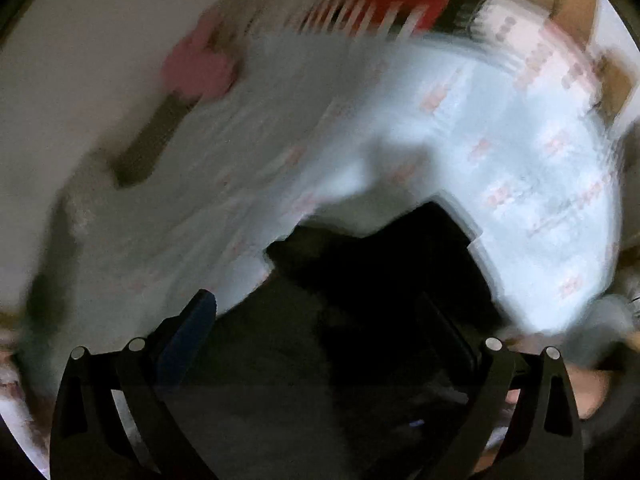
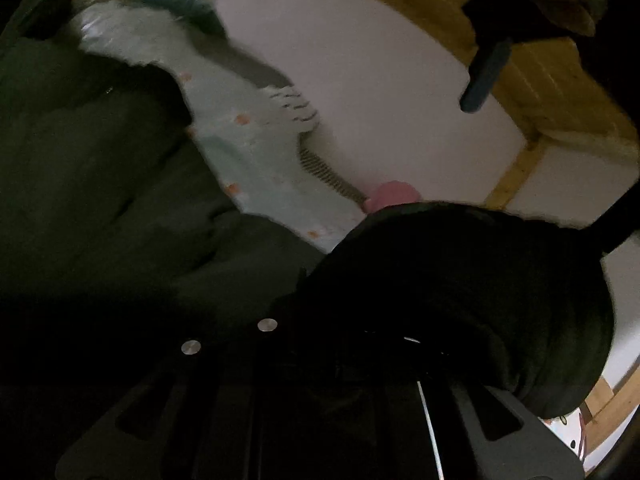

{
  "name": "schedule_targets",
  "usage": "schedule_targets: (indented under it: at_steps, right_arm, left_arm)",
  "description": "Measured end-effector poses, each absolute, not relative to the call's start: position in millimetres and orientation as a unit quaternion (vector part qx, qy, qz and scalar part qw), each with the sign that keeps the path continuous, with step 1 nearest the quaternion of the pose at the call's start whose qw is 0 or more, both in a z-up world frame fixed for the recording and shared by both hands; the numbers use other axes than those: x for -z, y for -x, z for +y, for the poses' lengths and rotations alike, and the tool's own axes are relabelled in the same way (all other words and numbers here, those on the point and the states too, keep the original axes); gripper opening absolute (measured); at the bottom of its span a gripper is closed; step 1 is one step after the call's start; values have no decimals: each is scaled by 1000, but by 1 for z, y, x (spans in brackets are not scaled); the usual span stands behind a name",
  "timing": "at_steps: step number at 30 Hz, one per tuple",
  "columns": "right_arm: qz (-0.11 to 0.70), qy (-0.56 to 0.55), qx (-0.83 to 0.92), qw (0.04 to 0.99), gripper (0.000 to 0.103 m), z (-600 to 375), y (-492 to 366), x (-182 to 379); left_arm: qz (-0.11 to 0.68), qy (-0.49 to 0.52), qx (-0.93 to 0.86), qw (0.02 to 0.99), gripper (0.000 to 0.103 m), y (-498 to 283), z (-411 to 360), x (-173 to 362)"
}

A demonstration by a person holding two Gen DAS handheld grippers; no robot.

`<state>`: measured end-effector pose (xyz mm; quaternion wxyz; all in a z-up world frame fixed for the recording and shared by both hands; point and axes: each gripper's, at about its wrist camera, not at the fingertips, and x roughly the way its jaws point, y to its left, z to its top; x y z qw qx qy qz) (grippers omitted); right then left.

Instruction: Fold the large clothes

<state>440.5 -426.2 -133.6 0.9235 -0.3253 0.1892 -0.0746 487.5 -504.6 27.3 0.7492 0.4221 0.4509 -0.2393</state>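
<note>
A dark green garment (image 1: 360,320) lies on a pale bedsheet with small pink prints (image 1: 500,152). In the blurred left wrist view my left gripper (image 1: 320,320) is open wide over the dark cloth; its blue left pad (image 1: 192,332) shows and nothing sits between the fingers. In the right wrist view the dark garment (image 2: 100,200) spreads to the left and a bunched fold of it (image 2: 460,300) covers my right gripper's fingers, so its jaws are hidden. The left gripper also shows in the right wrist view, its blue pad (image 2: 486,76) at upper right.
A pink object (image 1: 196,64) lies by the sheet's edge; it also shows in the right wrist view (image 2: 390,196). A white wall (image 2: 380,80) and wooden frame (image 2: 532,80) stand behind. A red and white striped item (image 1: 384,12) lies at the far edge.
</note>
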Motion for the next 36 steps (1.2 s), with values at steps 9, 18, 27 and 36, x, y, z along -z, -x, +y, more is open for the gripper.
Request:
schedule_targets:
  at_steps: [9,18,27,36]
  right_arm:
    - [182,399,96,893,9,-407,-426,156]
    - [136,394,109,902,9,-398,-405,127]
    - [93,387,112,910,9,-326,-389,88]
    - [171,462,53,869,9,-159,-442,132]
  left_arm:
    - [600,-210,251,730,13,-521,-467,12]
    - [563,-147,301,756,9,-508,-429,-16]
    - [517,-105,318,788,8,-487,-326,-68]
    - [387,-117,87,911,34,-472,-130,-67]
